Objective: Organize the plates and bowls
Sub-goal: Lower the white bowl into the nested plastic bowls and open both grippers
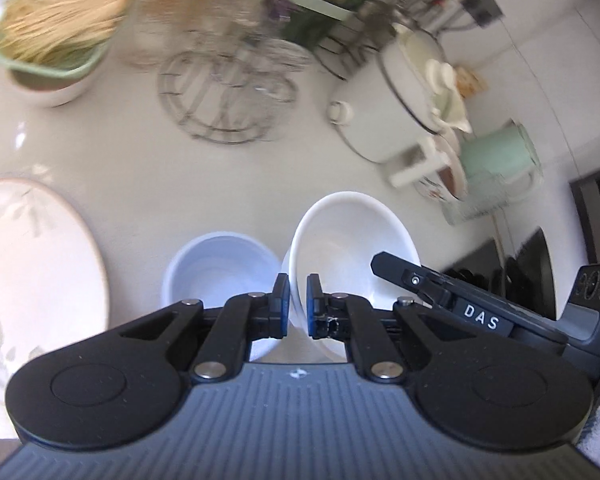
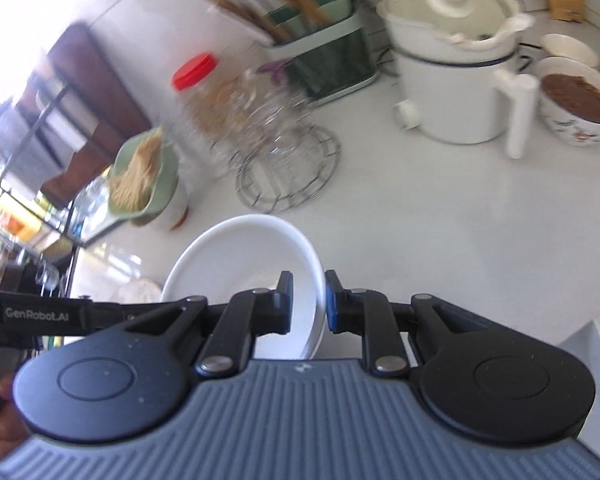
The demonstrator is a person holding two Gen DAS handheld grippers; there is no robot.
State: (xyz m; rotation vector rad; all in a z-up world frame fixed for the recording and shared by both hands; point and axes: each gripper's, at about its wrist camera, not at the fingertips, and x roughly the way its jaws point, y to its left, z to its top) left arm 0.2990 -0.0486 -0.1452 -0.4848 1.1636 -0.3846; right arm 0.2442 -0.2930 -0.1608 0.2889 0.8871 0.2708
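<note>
At the far left of the left wrist view a large pale plate with a thin brown rim lies flat on the white worktop. Right of it a small pale blue bowl stands upright, mouth up. Just beside that, the left hand-held gripper has its blue pads nearly together, pinching the near rim of a white bowl. This bowl is tilted, its mouth turned up and toward the camera, and its left wall looks to touch or nearly touch the blue bowl. The right hand-held gripper's finger reaches over the white bowl's right rim.

In the right wrist view, the white bowl sits left of centre, tipped so its mouth faces up and to the left. The right hand-held gripper straddles the bowl's right rim, one pad inside and one outside, with a narrow gap; whether the pads actually press the wall cannot be told. Farther back stand a wire trivet and, to the right, a white pot.
</note>
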